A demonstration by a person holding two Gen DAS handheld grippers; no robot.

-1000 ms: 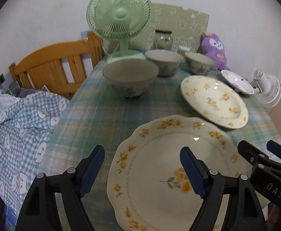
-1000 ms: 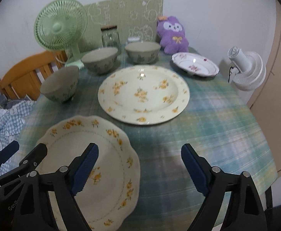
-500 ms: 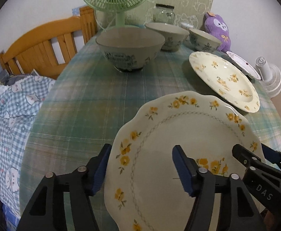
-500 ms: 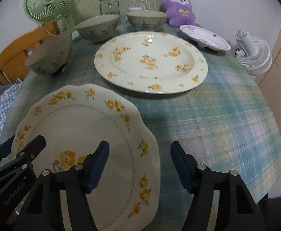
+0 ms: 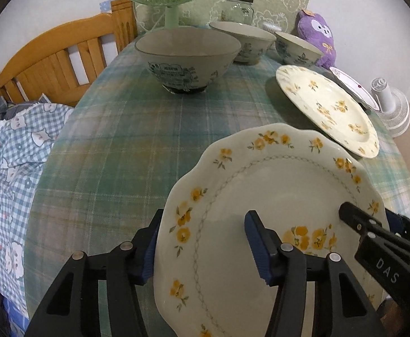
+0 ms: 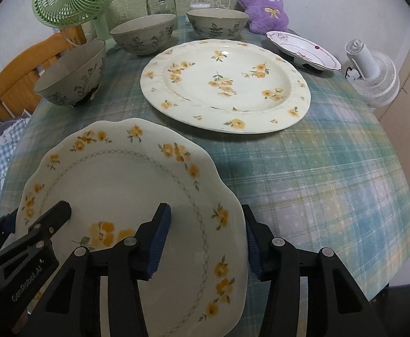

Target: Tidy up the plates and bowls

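Both tools are straddling opposite edges of the scalloped plate, which is lying flat at the near edge of the table. The left tool has one pad outside the plate's left rim & one over the plate face; the right tool mirrors that on the right rim. Jaws on both have just been closing w/ the rim between them, but pads aren't visibly pressing yet, so I'm reading both as not yet clenched. To do this well: keep closing evenly on both sides, get the outer pads under the rim before squeezing, lift level so the plate isn't tipping, then likely carry it toward the round plate for stacking. The right view is showing the round plate in full, the small pink-trimmed dish & all three bowls spread out; the left view is showing the bed w/ checked bedding beside the table, mostly cut off on the right side.
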